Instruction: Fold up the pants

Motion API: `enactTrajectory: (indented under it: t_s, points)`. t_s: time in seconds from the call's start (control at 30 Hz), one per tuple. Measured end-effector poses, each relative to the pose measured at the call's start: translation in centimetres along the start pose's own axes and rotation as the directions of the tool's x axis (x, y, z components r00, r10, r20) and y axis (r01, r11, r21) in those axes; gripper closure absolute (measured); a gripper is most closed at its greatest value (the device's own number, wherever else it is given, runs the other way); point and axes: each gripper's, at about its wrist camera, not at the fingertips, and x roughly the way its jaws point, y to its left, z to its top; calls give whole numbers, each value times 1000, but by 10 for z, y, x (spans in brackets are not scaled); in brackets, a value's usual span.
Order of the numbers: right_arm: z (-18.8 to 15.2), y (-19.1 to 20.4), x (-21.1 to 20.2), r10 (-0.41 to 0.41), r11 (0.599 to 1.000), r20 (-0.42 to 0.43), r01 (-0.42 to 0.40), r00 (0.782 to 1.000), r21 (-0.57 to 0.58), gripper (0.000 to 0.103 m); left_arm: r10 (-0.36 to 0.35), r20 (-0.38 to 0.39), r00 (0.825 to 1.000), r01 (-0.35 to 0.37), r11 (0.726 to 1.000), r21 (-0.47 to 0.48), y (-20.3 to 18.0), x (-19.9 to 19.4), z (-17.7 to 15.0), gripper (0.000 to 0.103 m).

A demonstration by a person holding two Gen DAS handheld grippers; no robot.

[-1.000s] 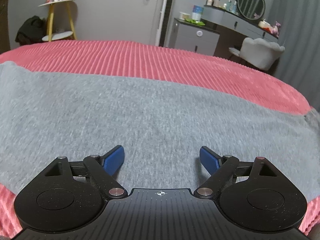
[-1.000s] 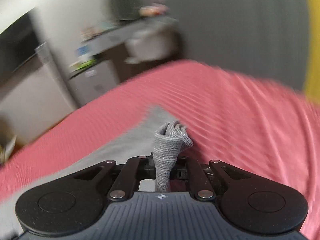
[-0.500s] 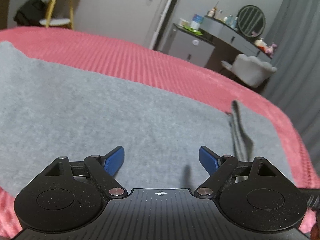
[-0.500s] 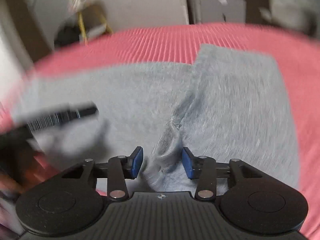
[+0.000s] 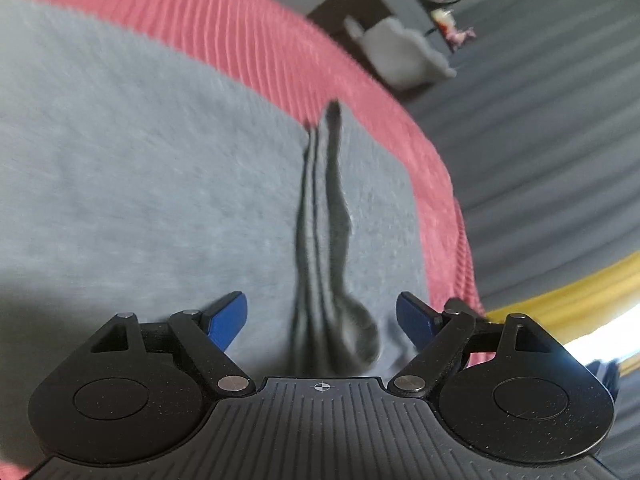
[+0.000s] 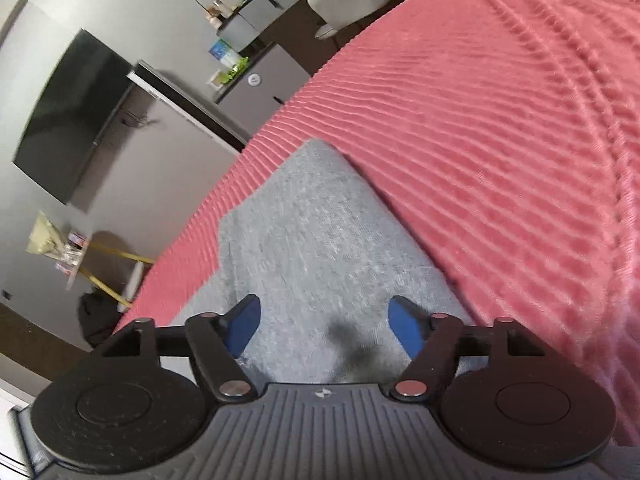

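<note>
Right gripper (image 6: pixel 324 324), its jaws just opened and empty, and left gripper (image 5: pixel 322 320), spread wide, hover over grey pants (image 6: pixel 316 232) lying flat at lower centre on the pink bedspread (image 6: pixel 500 128); further folds apparently remain.

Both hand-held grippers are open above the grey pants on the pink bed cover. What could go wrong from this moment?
1. The right hand-held gripper has just been opening and nothing is between its pads, so the released layer of the grey pants may settle crooked.
2. In the left wrist view a raised ridge runs along the cloth ahead of the left hand-held gripper; folding over it could lock in a crease.
3. The pants lie near the edge of the pink bed cover and might slide off.
</note>
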Motion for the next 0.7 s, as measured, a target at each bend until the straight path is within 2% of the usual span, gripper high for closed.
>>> enactTrajectory:
  t_s: [0.07, 0.13, 0.2, 0.23, 0.27, 0.33, 0.4, 0.53, 0.63, 0.7]
  points:
    - [-2, -5, 3, 34, 999, -16, -34, 999, 25, 31, -22, -83, 996, 15, 996, -88, 2, 28, 7, 39]
    - [1, -2, 14, 81, 995, -23, -79, 996, 58, 30, -65, -105, 992, 47, 985, -165, 2, 47, 11, 41]
    - [2, -8, 23, 137, 987, -24, -134, 990, 92, 30, -69, -113, 991, 43, 975, -218, 3, 61, 15, 56]
    - [4, -8, 27, 153, 983, -23, -150, 988, 106, 30, -57, -112, 992, 30, 972, -232, 2, 65, 16, 75]
    - [4, -10, 28, 164, 980, -22, -160, 986, 120, 28, -35, -109, 993, 9, 973, -231, 1, 68, 15, 80]
    - [3, -14, 30, 187, 973, -18, -182, 982, 145, 27, -12, -71, 997, -2, 982, -191, -4, 63, 12, 84]
    - [4, -19, 29, 216, 962, -14, -210, 976, 174, 27, 30, 1, 1000, -30, 993, -110, -13, 50, 6, 85]
    - [4, -26, 21, 288, 930, 26, -286, 957, 232, 26, 21, 86, 996, -20, 1000, -22, -15, 9, -3, 86]
    - [4, -25, 19, 297, 930, 17, -293, 955, 221, 26, 91, 120, 989, -98, 994, 57, -10, -25, -11, 86]
    - [4, -16, 20, 278, 946, 0, -274, 961, 172, 26, 170, 137, 976, -184, 978, 97, -2, -42, -18, 85]
